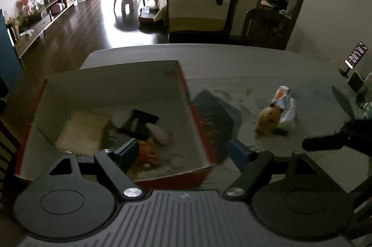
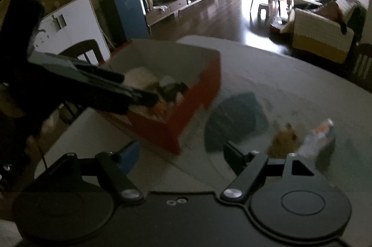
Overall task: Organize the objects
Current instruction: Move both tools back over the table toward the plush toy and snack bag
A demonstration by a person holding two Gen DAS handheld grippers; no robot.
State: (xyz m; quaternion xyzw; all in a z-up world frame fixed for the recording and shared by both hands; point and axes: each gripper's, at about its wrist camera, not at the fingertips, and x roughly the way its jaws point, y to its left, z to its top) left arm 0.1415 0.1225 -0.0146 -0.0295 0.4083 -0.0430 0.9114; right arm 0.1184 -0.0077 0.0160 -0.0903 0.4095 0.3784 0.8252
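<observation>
Left gripper [image 1: 183, 149] over the near right corner of the red cardboard box [image 1: 197, 130], jaws wide apart, nothing between them. Left finger above the box interior, right finger outside the box wall, over the table [image 1: 255, 74]. Inside the box, ahead of the left finger: cream pad [image 1: 81, 130], black item [image 1: 141, 123], pale pink item [image 1: 160, 134], orange thing [image 1: 146, 156] close to the left fingertip; all blurred, exact identity unclear.

Ahead-right of the left jaws, on the table: brown spotted plush toy [image 1: 267, 122] touching a white-and-orange packet [image 1: 286, 105]. Dark blue-grey flat piece [image 1: 216, 112] lying just beside the box's right wall.

Right gripper [image 2: 183, 153] low over the table, jaws wide apart, empty. Box [image 2: 186, 112] ahead-left of them, plush toy [image 2: 283, 142] just past the right finger, packet [image 2: 318, 137] beside it. Left gripper's body [image 2: 93, 86] reaching over the box from the left.

Phone on a stand [image 1: 355, 55] at far right table edge.
</observation>
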